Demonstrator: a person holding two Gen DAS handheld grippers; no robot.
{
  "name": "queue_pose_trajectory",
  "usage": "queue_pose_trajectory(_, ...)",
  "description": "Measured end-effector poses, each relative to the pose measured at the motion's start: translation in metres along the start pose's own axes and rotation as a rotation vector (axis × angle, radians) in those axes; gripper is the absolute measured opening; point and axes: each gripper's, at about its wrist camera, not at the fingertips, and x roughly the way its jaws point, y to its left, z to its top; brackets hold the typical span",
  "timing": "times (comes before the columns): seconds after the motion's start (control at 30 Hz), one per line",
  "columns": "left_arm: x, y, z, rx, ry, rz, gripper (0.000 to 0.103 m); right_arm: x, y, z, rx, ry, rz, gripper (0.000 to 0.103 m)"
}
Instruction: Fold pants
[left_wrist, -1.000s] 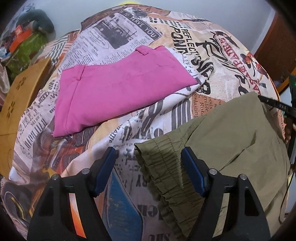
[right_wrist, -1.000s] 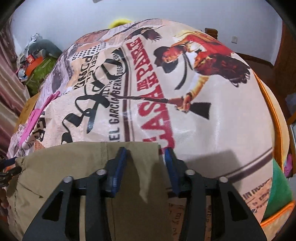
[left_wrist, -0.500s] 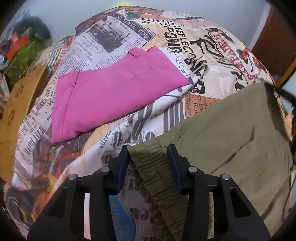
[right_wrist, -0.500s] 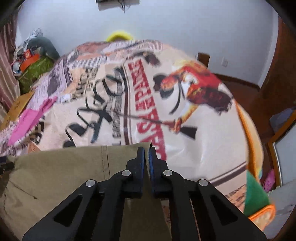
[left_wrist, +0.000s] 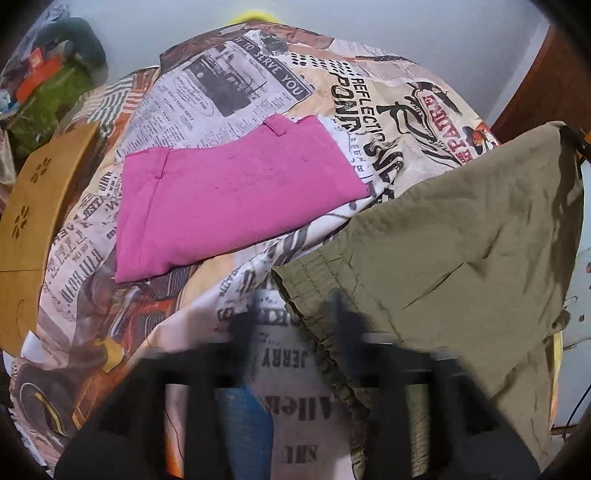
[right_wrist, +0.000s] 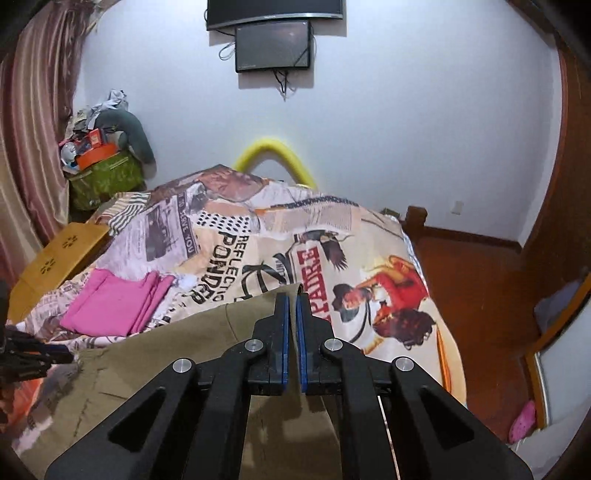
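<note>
Olive green pants (left_wrist: 461, 240) lie on the printed bed cover (left_wrist: 258, 85), their far edge lifted off the bed. My right gripper (right_wrist: 291, 295) is shut on that raised edge of the olive pants (right_wrist: 166, 369), with cloth pinched between the blue pads. My left gripper (left_wrist: 291, 306) is blurred; its jaws are opening, and the gathered elastic waistband corner sits between them with a gap on the left side. From the right wrist it shows as my left gripper (right_wrist: 37, 356) at the frame's left edge. Folded pink pants (left_wrist: 229, 199) lie further back on the bed.
A tan cardboard box (left_wrist: 33, 206) stands beside the bed on the left, with a cluttered green bag (right_wrist: 103, 177) and a curtain behind it. Screens (right_wrist: 273, 40) hang on the far wall, above a yellow foam arc (right_wrist: 277, 155). Reddish floor (right_wrist: 480, 295) lies right of the bed.
My right gripper shut on the pants' edge and rose, lifting the cloth. My left jaws narrowed around the waistband, then spread apart again.
</note>
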Motion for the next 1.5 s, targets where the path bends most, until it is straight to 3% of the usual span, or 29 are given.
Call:
queue_pose_trajectory(0.07, 0.002, -0.003, 0.003, -0.006, -0.013, -0.018, 0.072, 0.003, 0.001, -0.002, -0.003, 0.007, -0.002, 0.003)
queue_pose_trajectory(0.3, 0.054, -0.008, 0.015, -0.059, 0.120, -0.028, 0.072, 0.027, -0.011, -0.026, 0.024, 0.071, -0.017, 0.003)
queue_pose_trajectory(0.37, 0.059, -0.005, 0.017, -0.095, 0.111, -0.051, 0.072, 0.031, -0.016, -0.034, 0.032, 0.086, -0.013, 0.003)
queue_pose_trajectory(0.47, 0.060, -0.011, 0.022, -0.064, 0.105, -0.078, 0.073, 0.040, -0.018, -0.044, 0.031, 0.109, -0.014, 0.002)
queue_pose_trajectory(0.5, 0.060, -0.012, 0.022, -0.054, 0.102, -0.068, 0.072, 0.043, -0.019, -0.048, 0.032, 0.115, -0.015, 0.002)
queue_pose_trajectory(0.53, 0.060, -0.014, 0.022, -0.043, 0.098, -0.045, 0.061, 0.046, -0.019, -0.050, 0.035, 0.121, -0.013, 0.002)
queue_pose_trajectory(0.6, 0.060, -0.017, 0.022, -0.014, 0.090, -0.012, 0.053, 0.047, -0.021, -0.053, 0.045, 0.121, -0.011, 0.002)
queue_pose_trajectory(0.7, 0.051, -0.019, 0.021, 0.001, 0.052, 0.004, 0.047, 0.044, -0.021, -0.052, 0.057, 0.115, -0.003, 0.002)
queue_pose_trajectory(0.87, 0.024, -0.028, 0.023, 0.049, -0.055, 0.057, 0.045, 0.029, -0.016, -0.037, 0.037, 0.066, -0.016, 0.002)
queue_pose_trajectory(1.03, -0.029, -0.034, 0.031, 0.092, -0.224, 0.100, 0.045, 0.001, -0.020, -0.009, 0.055, -0.028, -0.024, 0.002)
queue_pose_trajectory(1.2, -0.078, -0.037, 0.033, 0.118, -0.333, 0.097, 0.045, -0.031, -0.020, 0.008, 0.059, -0.103, -0.012, 0.002)
queue_pose_trajectory(1.5, -0.122, -0.044, 0.002, 0.154, -0.372, 0.085, 0.045, -0.094, -0.017, -0.015, 0.058, -0.141, 0.026, 0.002)
